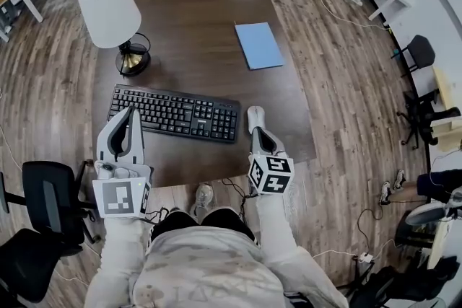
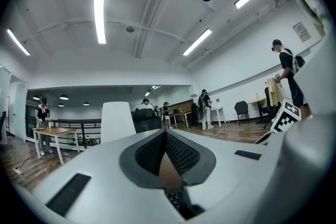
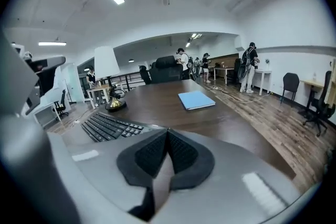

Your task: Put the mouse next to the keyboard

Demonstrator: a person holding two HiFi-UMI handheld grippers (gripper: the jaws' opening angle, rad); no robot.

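Observation:
A black keyboard lies near the front of the brown table. My right gripper hangs just off the keyboard's right end, tilted down, its jaws shut with nothing between them. In the right gripper view the keyboard lies to the left of the jaws. My left gripper is over the keyboard's left end, pointing level, with its pads meeting at the tips and holding nothing. No mouse can be told apart in any view. The table right under the right gripper is hidden.
A lamp with a white shade stands behind the keyboard's left end. A blue notebook lies at the table's right middle. A black office chair stands to my left on the wooden floor. People stand far off in the room.

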